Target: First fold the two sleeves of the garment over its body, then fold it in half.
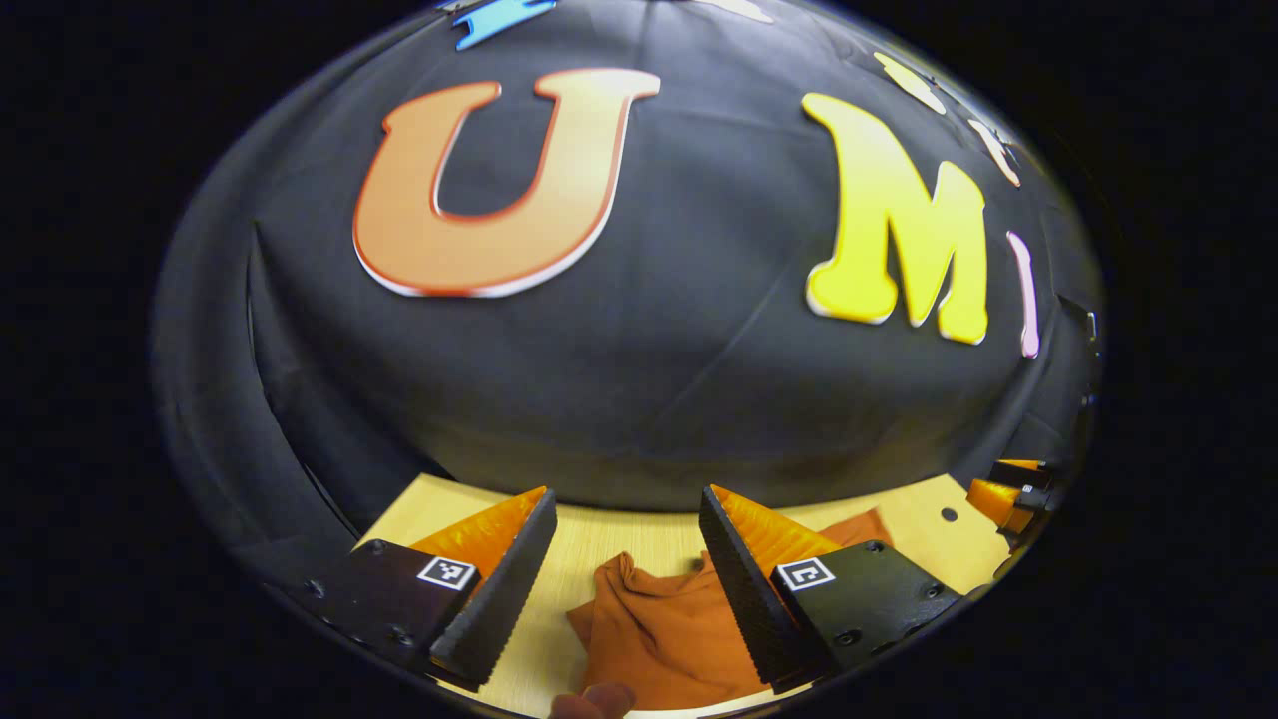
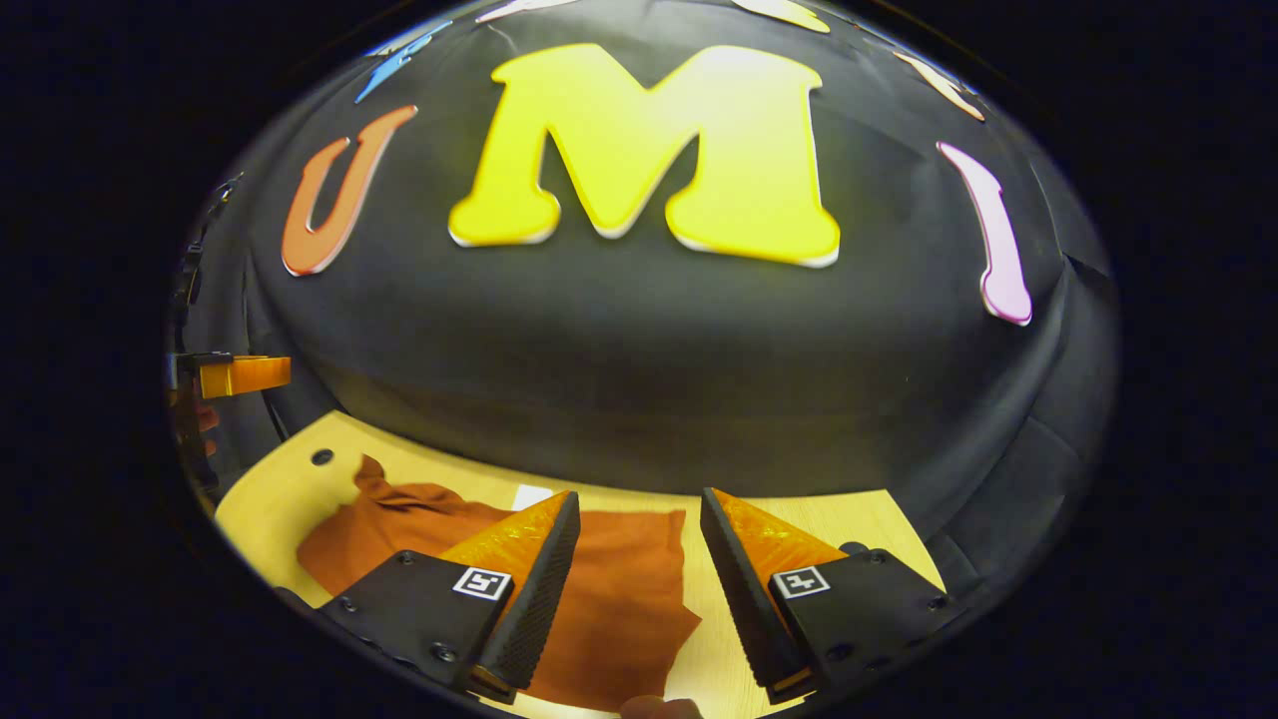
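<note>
A rust-orange garment (image 1: 659, 629) lies rumpled on the light wooden table (image 1: 619, 544). In the left gripper view my left gripper (image 1: 627, 504) hangs open above the table, with the cloth below and between its fingers, a bunched part near the middle. In the right gripper view the same garment (image 2: 619, 589) spreads flatter across the table (image 2: 859, 524), and my right gripper (image 2: 639, 504) is open over its right edge. Neither gripper holds the cloth. The right gripper (image 1: 1008, 494) appears at the far right of the left gripper view, and the left gripper (image 2: 235, 377) at the far left of the right gripper view.
The booth's black cloth wall (image 2: 639, 379) rises just behind the table. Small dark holes (image 2: 321, 457) mark the tabletop near its corners. A fingertip (image 1: 594, 699) shows at the bottom edge of the left gripper view, another fingertip (image 2: 659, 707) in the right gripper view.
</note>
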{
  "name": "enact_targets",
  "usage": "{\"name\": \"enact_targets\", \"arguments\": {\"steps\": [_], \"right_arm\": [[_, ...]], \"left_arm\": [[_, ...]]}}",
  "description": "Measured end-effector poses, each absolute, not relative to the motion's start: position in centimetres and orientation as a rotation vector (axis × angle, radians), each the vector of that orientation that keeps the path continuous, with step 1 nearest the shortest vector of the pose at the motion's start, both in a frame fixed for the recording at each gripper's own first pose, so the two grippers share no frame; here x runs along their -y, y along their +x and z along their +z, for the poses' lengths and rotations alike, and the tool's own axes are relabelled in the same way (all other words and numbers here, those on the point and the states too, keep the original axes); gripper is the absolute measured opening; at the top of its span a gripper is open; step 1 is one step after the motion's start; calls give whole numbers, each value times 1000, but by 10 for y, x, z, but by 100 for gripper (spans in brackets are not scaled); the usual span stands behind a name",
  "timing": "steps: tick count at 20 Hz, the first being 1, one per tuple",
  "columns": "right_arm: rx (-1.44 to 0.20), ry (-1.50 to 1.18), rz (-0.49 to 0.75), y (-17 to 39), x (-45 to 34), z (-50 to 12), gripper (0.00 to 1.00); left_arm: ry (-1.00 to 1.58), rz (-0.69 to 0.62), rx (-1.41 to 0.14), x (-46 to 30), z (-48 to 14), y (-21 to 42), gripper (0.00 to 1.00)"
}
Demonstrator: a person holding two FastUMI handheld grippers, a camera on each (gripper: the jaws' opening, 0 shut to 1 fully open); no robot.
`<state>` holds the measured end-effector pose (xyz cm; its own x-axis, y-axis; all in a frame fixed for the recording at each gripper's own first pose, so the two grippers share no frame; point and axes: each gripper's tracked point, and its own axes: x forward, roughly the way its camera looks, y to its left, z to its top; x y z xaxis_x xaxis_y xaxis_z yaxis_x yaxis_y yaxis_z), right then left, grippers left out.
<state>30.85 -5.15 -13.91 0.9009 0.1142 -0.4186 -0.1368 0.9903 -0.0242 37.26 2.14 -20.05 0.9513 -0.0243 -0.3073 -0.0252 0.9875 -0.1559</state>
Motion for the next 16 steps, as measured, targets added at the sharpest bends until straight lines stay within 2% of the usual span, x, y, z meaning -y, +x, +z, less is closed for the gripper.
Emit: {"name": "enact_targets", "arguments": {"steps": [2,6,7,8,9,16], "right_arm": [[-361,-41,136,288,44,-100,87],[-159,21,128,252,38,-10,87],[-129,38,117,237,39,9,84],[-110,41,104,225,41,23,87],[-102,38,91,213,45,27,88],[-85,71,49,147,51,40,88]], "left_arm": [[-130,-4,-211,-19,-173,366,97],[-111,2,-96,-19,-124,340,100],[-116,24,-82,-20,-115,330,98],[-126,35,-70,-18,-104,317,100],[-138,32,-64,-16,-96,306,97],[-170,18,-38,4,-82,230,97]]}}
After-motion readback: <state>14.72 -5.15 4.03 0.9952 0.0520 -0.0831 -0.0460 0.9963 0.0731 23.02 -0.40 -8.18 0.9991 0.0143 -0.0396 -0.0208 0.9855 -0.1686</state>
